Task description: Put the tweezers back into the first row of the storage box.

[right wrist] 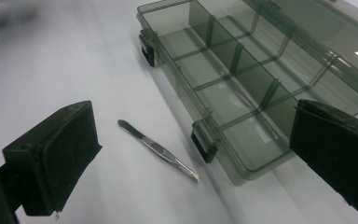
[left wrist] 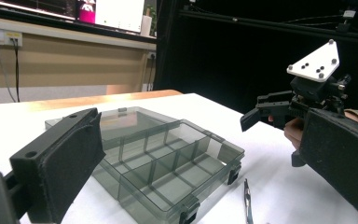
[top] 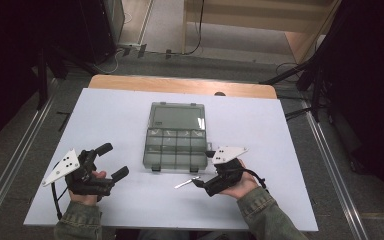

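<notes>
- Table (top: 130, 210) under a white cover, seen from above, with a bare wooden edge along its far side and dark stands and cables on the floor beyond.
- A smoke-grey clear plastic organizer box (top: 176, 136) lies open at the middle of the table, lid laid flat toward the far side, the divided tray toward the near side.
- The tray's compartments (right wrist: 223, 93) look empty in both gripper views; two dark latches (right wrist: 203, 142) sit on its near rim.
- A pair of metal tweezers (top: 187, 182) lies flat on the cover just near of the box's right-hand latch, close to it but apart, angled across the table.
- The left gripper (top: 112, 161), held in the person's left hand (top: 87, 186) at the near left, points toward the box with its jaws spread wide and nothing between them.
- The right gripper (top: 203, 170), held in the right hand (top: 240, 186) at the near right, sits just right of the tweezers; its own view shows the jaws parted wide, empty, with the tweezers and the box's near corner between them farther off.
- Olive-green sleeves (top: 267, 215) cover both forearms at the near edge.
</notes>
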Demonstrator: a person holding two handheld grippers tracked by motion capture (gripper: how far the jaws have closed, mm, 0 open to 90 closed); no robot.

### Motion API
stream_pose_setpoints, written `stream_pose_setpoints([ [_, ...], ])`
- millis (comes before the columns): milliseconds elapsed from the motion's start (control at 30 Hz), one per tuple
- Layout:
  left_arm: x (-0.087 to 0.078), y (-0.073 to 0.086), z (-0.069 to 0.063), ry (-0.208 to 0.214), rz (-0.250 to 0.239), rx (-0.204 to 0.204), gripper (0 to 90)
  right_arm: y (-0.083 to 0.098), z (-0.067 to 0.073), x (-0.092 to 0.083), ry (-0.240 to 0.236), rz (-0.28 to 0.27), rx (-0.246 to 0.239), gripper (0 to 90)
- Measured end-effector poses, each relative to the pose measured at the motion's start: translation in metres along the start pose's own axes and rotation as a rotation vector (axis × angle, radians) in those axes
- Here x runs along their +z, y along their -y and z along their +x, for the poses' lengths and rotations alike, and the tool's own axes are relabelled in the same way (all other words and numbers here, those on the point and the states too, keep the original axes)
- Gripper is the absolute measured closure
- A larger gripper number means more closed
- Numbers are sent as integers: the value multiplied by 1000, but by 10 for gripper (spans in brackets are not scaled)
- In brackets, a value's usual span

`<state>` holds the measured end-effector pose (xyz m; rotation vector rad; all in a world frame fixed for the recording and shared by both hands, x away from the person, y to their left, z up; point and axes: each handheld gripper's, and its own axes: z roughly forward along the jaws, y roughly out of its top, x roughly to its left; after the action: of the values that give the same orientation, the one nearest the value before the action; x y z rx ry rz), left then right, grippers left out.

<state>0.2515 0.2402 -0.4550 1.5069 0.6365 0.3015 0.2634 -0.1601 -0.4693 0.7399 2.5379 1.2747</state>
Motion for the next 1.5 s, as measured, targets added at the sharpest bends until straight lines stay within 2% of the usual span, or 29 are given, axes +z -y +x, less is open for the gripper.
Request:
stream_pose_setpoints([
  [133, 0, 0, 0, -1, 0, -1, 0, -3, 1, 4, -11, 16, -16, 19],
  [167, -1, 0, 0, 0, -1, 0, 0, -5, 3, 7, -18, 38, -21, 22],
  [267, -1, 0, 0, 2, 0, 1, 0, -7, 3, 11, -32, 55, -35, 22],
  [733, 0, 0, 0, 4, -3, -4, 0, -15, 12, 29, -86, 113, -93, 34],
  [900, 0, 0, 1, 3, -2, -5, 0, -16, 16, 33, -118, 128, -121, 75],
  [1067, -1, 0, 0, 3, -4, -3, 0, -16, 18, 38, -131, 150, -144, 79],
  [1300, -1, 0, 1, 2, -2, -3, 0, -13, 20, 44, -159, 187, -181, 139],
  [1400, 0, 0, 1, 2, -2, -3, 0, -12, 21, 46, -156, 205, -206, 148],
  [1433, 0, 0, 1, 2, -1, -4, 0, -11, 22, 48, -154, 234, -209, 157],
  [1500, 0, 0, 1, 3, -2, -3, 0, -10, 23, 50, -159, 253, -220, 170],
])
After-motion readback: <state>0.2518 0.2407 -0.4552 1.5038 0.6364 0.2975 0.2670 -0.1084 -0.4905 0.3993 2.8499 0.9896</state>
